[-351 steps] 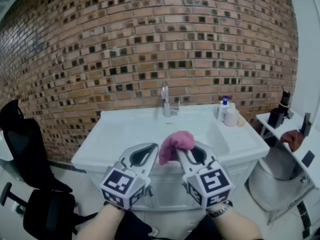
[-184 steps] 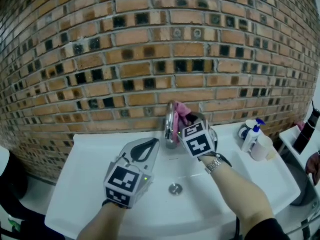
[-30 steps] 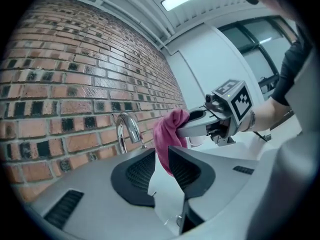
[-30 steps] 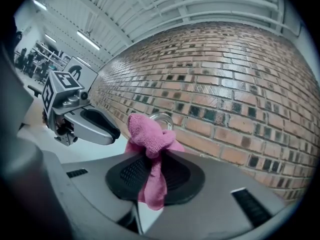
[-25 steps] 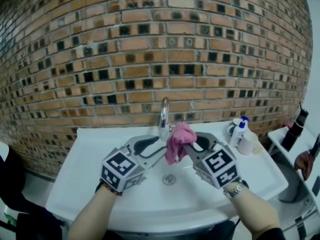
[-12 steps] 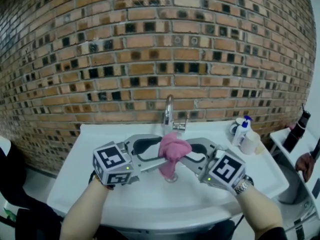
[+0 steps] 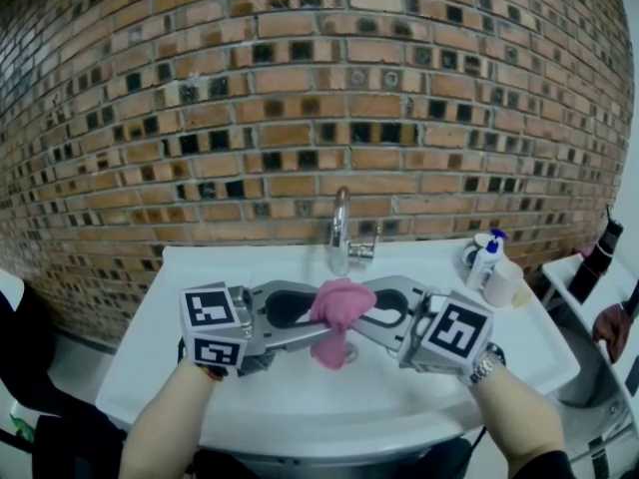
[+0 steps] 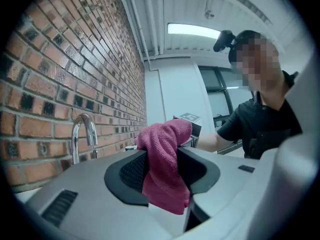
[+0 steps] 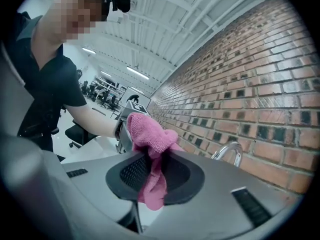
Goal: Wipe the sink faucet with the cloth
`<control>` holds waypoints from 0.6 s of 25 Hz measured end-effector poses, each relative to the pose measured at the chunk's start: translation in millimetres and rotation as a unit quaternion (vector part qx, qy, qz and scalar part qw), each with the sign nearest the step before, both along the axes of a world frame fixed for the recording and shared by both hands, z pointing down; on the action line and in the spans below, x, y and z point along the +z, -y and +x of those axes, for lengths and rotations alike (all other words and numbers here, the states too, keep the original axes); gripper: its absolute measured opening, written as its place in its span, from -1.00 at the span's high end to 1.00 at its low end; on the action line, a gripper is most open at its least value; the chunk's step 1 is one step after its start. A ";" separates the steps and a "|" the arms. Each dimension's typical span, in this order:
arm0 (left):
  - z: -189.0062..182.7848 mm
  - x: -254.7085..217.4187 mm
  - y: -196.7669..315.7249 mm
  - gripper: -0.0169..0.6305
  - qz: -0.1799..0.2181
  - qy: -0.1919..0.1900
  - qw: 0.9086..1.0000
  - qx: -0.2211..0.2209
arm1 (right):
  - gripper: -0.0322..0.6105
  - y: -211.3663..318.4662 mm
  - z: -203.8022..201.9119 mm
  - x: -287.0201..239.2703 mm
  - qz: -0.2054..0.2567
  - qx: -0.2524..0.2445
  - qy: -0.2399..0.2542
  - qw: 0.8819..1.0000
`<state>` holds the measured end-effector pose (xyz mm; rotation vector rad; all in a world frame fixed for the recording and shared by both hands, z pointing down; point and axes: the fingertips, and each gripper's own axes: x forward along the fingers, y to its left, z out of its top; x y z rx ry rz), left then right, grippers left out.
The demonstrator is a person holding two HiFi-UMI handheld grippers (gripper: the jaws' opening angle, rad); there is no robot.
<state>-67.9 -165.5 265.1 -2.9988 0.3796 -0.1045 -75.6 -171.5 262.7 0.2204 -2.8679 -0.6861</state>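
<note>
Faucet (image 8: 84, 136) base behind the left gripper (image 8: 162, 155) body; fingers' (image 8: 125, 176) inner faces partly under the cloth (image 8: 165, 189); pump bottle (image 7: 486, 259) print too small.

Cloth (image 7: 337, 307): pink terry, nubby, matt. Faucet (image 7: 340, 230): bright polished metal. Sink (image 7: 196, 269): white, smooth, glossy. Far wall (image 7: 300, 88): rough matt brick.

I can read no txt, brand or no. anywhere; my left marker cube (image 7: 213, 324) and right marker cube (image 7: 455, 333) carry only b/w square patterns, no letters; pump bottle (image 7: 486, 258) at back right corner of the sink (image 7: 185, 267): label too small to read.
</note>
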 end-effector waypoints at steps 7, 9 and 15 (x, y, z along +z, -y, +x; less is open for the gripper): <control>-15.8 -6.5 15.9 0.69 0.041 -0.010 0.997 -0.065 | 0.66 14.2 -2.9 -3.8 0.007 0.032 0.025 0.999; -18.0 -10.7 19.9 0.70 0.054 -0.011 0.995 -0.084 | 0.65 18.4 -4.5 -7.8 0.014 0.044 0.036 0.998; -39.7 -40.9 33.4 0.71 0.091 -0.051 0.984 -0.145 | 0.61 36.2 4.3 -19.5 -0.009 0.078 0.087 0.993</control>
